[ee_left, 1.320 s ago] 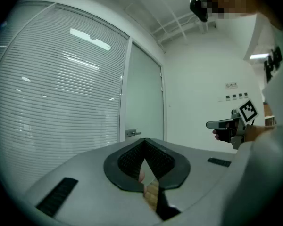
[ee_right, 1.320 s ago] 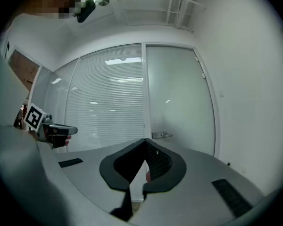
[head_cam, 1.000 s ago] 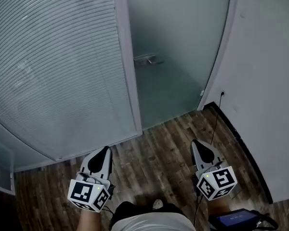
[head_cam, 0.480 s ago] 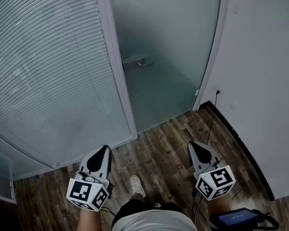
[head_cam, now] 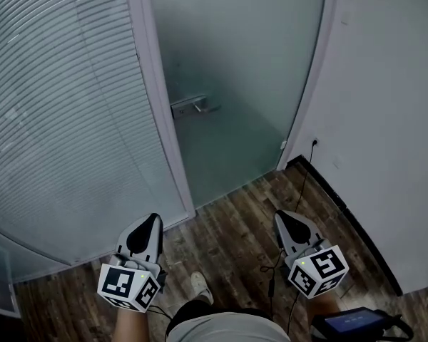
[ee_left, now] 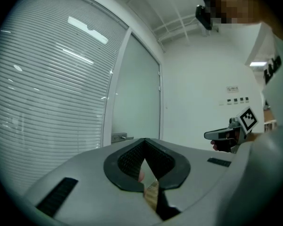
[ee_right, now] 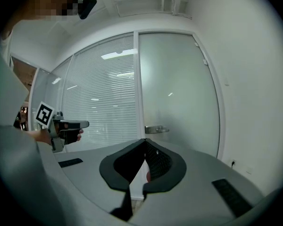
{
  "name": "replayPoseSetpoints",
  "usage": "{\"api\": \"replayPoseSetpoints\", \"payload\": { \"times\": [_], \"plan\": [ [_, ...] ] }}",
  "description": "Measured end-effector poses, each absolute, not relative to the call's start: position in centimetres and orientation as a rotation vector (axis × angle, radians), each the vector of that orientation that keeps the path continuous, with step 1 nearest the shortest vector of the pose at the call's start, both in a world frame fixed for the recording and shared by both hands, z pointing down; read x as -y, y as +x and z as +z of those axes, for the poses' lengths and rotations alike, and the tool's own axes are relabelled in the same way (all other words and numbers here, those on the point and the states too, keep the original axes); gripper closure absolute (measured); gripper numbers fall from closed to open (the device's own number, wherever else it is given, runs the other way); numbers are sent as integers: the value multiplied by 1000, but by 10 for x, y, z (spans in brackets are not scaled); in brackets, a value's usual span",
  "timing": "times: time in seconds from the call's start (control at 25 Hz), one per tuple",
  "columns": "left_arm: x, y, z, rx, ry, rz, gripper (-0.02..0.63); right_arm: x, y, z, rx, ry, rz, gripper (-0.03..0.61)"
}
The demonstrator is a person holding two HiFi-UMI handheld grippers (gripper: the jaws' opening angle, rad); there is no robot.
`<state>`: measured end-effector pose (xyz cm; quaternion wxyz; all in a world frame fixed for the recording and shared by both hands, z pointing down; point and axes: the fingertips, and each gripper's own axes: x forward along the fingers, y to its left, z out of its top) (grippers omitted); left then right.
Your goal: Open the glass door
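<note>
The frosted glass door (head_cam: 235, 77) stands closed ahead of me, with its metal lever handle (head_cam: 192, 107) near the door's left edge. My left gripper (head_cam: 150, 223) and right gripper (head_cam: 279, 218) are both held low over the wooden floor, well short of the door and pointing toward it. Both are shut with nothing between the jaws. In the left gripper view the left gripper (ee_left: 144, 140) faces the handle (ee_left: 119, 137) from a distance. In the right gripper view the right gripper (ee_right: 145, 141) has the handle (ee_right: 156, 129) just above its jaw tips, far off.
A glass wall with horizontal blinds (head_cam: 57, 112) runs left of the door. A white wall (head_cam: 392, 112) closes the right side, with a socket (head_cam: 314, 142) and a cable hanging to the floor (head_cam: 228, 234). A dark screen device (head_cam: 349, 324) sits bottom right.
The door and handle have slid left and lower in the head view as I moved closer. Both grippers were carried toward the door and stayed shut.
</note>
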<state>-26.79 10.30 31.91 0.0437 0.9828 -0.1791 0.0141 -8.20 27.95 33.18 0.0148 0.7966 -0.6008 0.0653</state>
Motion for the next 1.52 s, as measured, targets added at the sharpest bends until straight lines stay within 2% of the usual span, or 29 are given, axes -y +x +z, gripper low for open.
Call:
{"api": "replayPoseSetpoints", "payload": {
  "times": [0.6,1.24,1.52],
  "plan": [
    [51,-231,320,528,3111,76,615,-124,-59,316,1827,2545,158,577],
    [91,-184,326,489,3089,-18,615,-76,-19,311,1794,2491,101,577],
    [101,-125,330,575,3062,17,615,-57,52,323,1869,2459,134,577]
  ]
}}
